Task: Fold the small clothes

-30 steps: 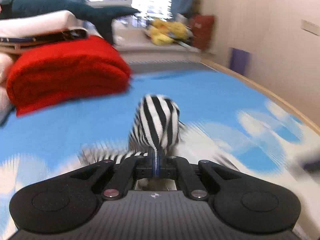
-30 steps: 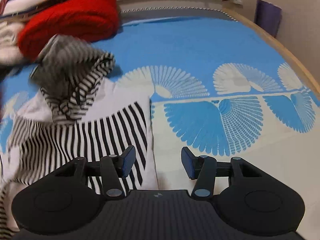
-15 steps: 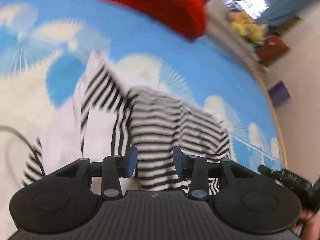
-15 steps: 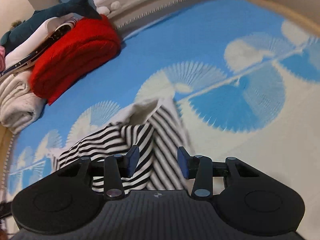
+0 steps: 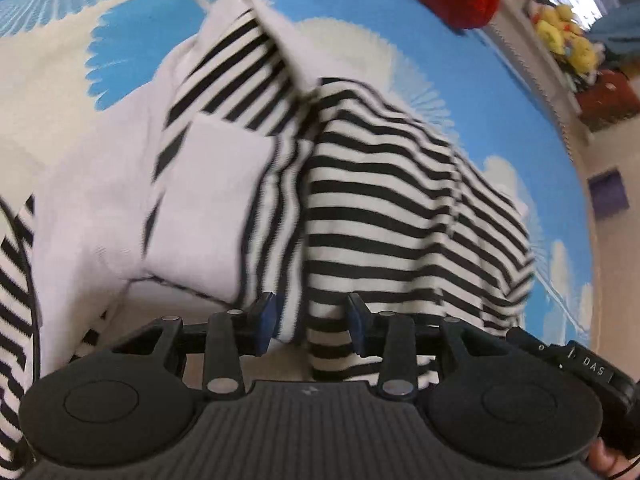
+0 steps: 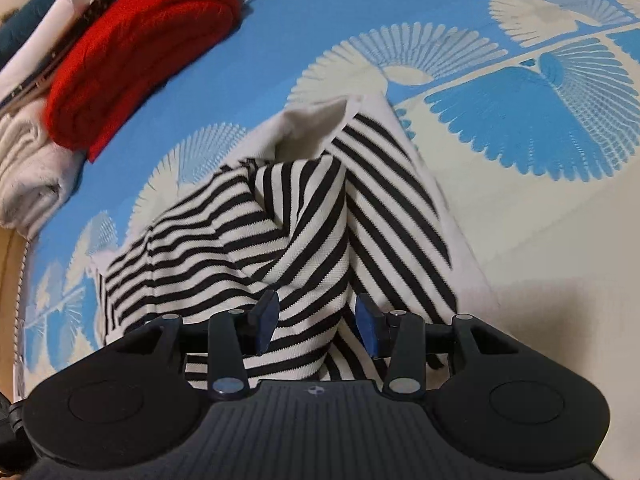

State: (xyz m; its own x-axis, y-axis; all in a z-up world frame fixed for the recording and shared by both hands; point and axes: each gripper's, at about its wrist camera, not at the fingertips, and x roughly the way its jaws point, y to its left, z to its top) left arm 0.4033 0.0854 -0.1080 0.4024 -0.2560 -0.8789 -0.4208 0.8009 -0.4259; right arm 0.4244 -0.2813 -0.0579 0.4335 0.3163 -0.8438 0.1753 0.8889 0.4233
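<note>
One striped garment [image 6: 280,232] lies crumpled near the middle of the bed [image 6: 312,12], black-and-white with plain white panels.

Two grippers: the left gripper [image 5: 311,322] and the right gripper [image 6: 316,320], each with two fingers standing apart over the cloth.

At the bed's far left edge is one red folded blanket [image 6: 136,52], one cream knit [image 6: 28,184] beside it, and a stack of other folded items whose number cannot be told.

On the ledge past the bed's far edge, yellow plush toys [image 5: 564,44] sit together; the count is unclear. One purple box [image 5: 608,196] stands by the wall.
</note>
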